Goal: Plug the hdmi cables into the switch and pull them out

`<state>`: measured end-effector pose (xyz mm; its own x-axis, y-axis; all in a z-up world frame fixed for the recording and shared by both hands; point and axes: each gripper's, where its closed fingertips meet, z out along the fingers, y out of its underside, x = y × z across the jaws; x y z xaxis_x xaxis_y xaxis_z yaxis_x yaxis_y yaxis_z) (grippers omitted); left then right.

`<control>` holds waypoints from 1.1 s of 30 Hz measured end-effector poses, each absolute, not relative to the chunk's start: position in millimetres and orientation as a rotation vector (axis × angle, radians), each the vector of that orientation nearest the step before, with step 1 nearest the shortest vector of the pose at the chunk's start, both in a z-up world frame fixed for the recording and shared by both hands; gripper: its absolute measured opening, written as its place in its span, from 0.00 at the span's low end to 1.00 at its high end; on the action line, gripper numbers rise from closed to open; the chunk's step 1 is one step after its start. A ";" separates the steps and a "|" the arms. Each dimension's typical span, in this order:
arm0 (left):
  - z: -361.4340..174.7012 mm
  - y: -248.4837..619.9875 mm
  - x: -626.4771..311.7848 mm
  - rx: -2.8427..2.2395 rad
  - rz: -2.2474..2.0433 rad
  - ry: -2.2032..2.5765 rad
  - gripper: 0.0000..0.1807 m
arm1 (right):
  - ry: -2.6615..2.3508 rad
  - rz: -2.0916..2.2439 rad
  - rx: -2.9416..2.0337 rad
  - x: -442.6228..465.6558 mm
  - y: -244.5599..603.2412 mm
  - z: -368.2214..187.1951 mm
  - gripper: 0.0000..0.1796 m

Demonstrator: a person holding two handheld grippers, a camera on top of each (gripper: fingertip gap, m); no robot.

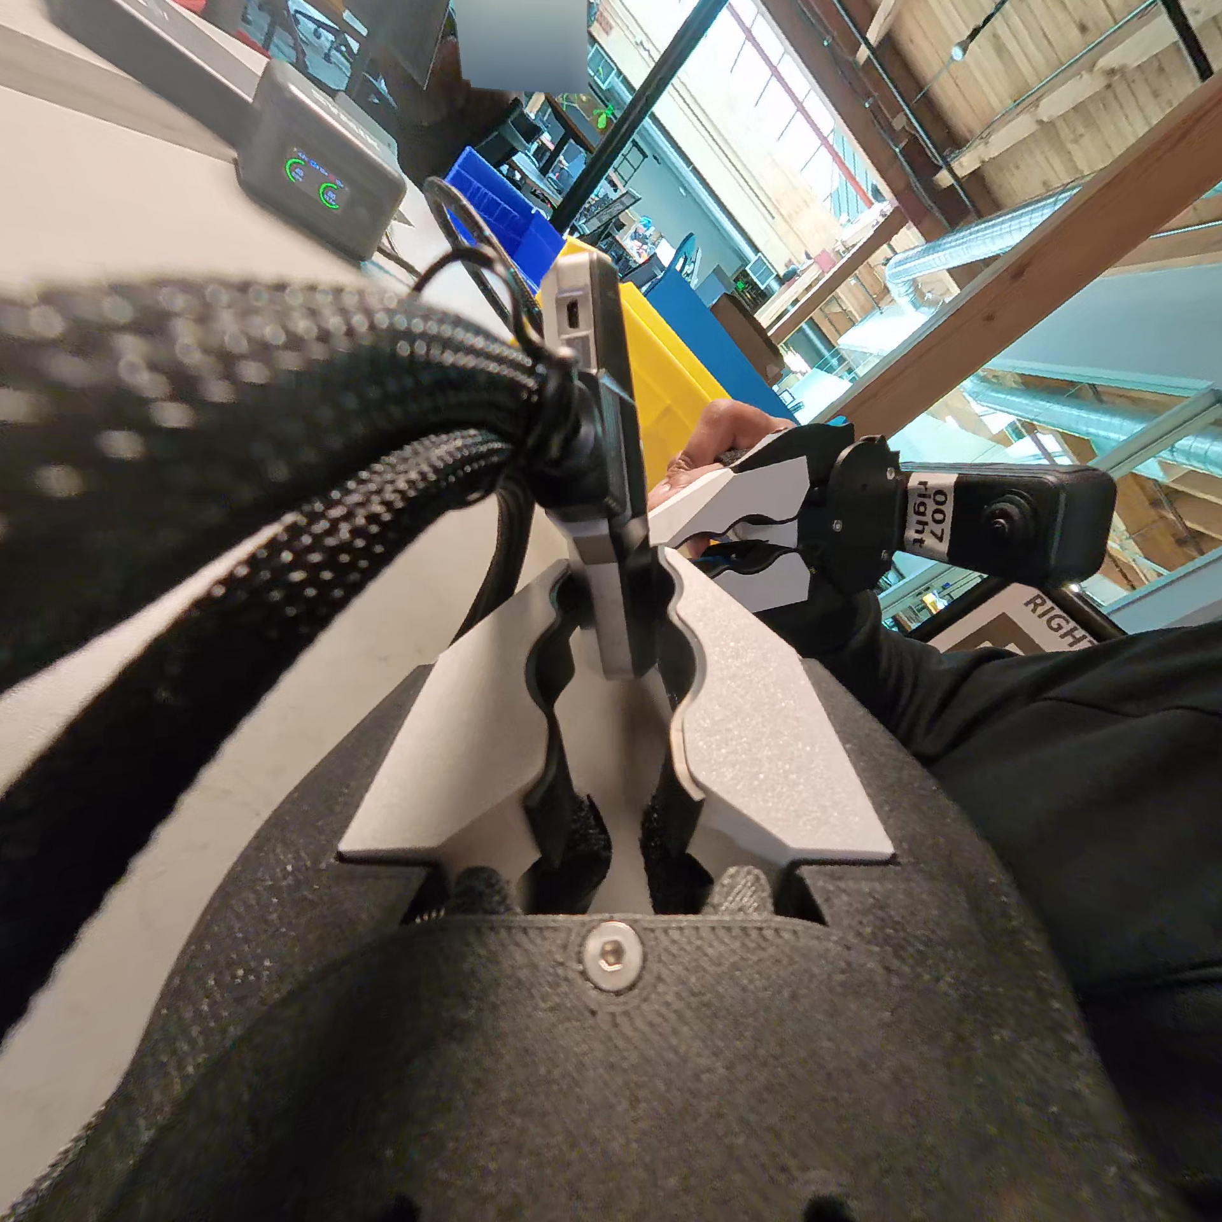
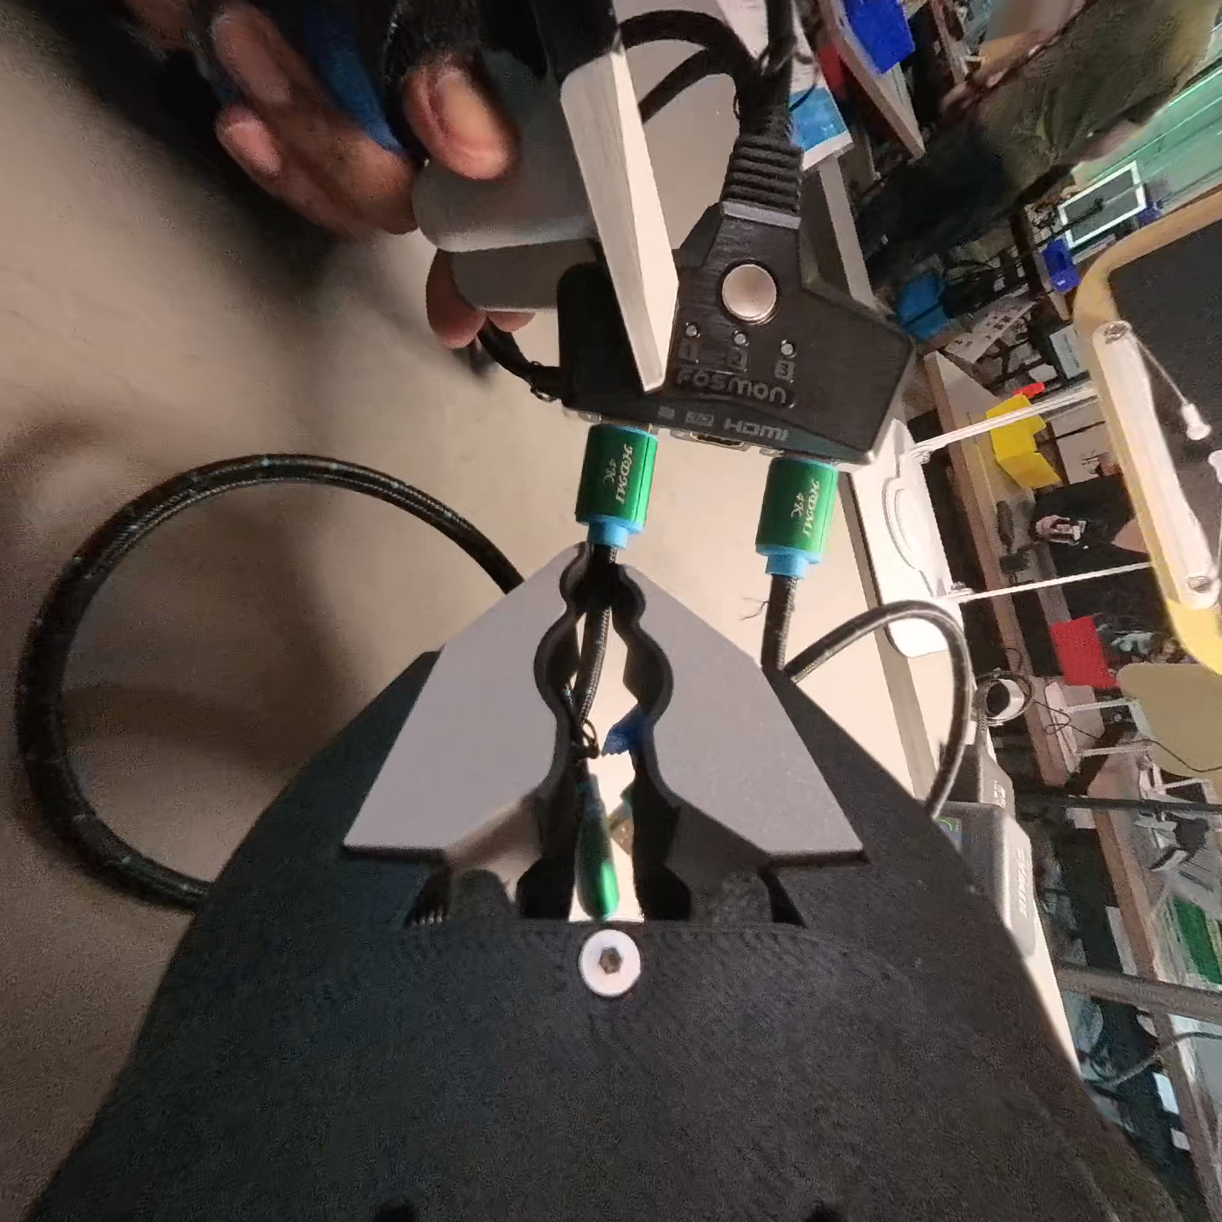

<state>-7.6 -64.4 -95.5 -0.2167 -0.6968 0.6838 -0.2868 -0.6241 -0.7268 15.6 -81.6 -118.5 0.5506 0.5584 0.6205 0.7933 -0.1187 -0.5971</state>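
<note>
The black HDMI switch (image 2: 760, 330) hangs above the table. My left gripper (image 1: 618, 582) is shut on it; one of its white fingers (image 2: 615, 198) lies across the switch face. In the left wrist view the switch (image 1: 582, 297) shows edge-on, with a thick braided cable bundle (image 1: 264, 430) leaving it to the left. Two green HDMI plugs sit in the outer ports, the left one (image 2: 615, 483) and the right one (image 2: 793, 509); the middle port (image 2: 721, 440) is empty. My right gripper (image 2: 598, 575) is shut on the braided cable just behind the left plug. It also shows in the left wrist view (image 1: 688, 549).
A third green plug (image 2: 595, 859) lies loose below my right fingers. A black cable loop (image 2: 99, 628) lies on the beige table (image 2: 198, 397). A black box with a green display (image 1: 317, 178) stands at the back, with blue (image 1: 502, 205) and yellow (image 1: 661, 370) bins beyond the table edge. The tips of one gripper are about 4 cm away from the tips of the other.
</note>
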 end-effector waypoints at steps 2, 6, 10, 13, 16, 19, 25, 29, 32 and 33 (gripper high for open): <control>-94.5 -63.9 -8.2 -1.736 -1.918 1.157 0.11 | -1.111 -0.296 -1.790 15.9 -81.7 -116.4 0.04; -95.2 -66.1 -9.0 -1.741 -1.917 1.176 0.11 | -1.183 -0.280 -1.780 10.5 -90.0 -119.5 0.04; -95.2 -71.8 -8.9 -1.739 -1.936 1.214 0.11 | -1.193 -0.251 -1.757 12.0 -94.9 -117.0 0.04; -91.2 -71.8 -9.5 -1.722 -1.931 1.225 0.11 | -1.176 -0.247 -1.749 12.9 -94.7 -112.5 0.04; -93.8 -71.3 -10.3 -1.741 -1.948 1.227 0.11 | -1.198 -0.268 -1.744 13.0 -95.3 -114.7 0.04; -88.2 -75.8 -9.9 -1.693 -1.946 1.268 0.09 | -1.163 -0.285 -1.704 20.2 -94.9 -100.9 0.04; -91.2 -73.7 -11.7 -1.705 -1.954 1.269 0.11 | -1.214 -0.271 -1.711 13.4 -98.7 -110.9 0.04; -85.4 -74.3 -10.8 -1.659 -1.939 1.297 0.14 | -1.163 -0.268 -1.710 16.9 -97.0 -102.2 0.04; -91.5 -74.6 -13.6 -1.695 -1.968 1.293 0.11 | -1.273 -0.139 -1.715 -2.6 -111.5 -120.2 0.03; -95.2 -75.3 -13.1 -1.716 -1.977 1.292 0.12 | -1.296 -0.123 -1.716 -7.2 -114.6 -124.6 0.03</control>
<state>-13.1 -75.3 -95.2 -0.2926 -0.6632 0.6889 -0.3647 -0.5886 -0.7215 -7.2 -114.6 -124.6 0.4337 0.6955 0.5729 0.7909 0.0109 -0.6119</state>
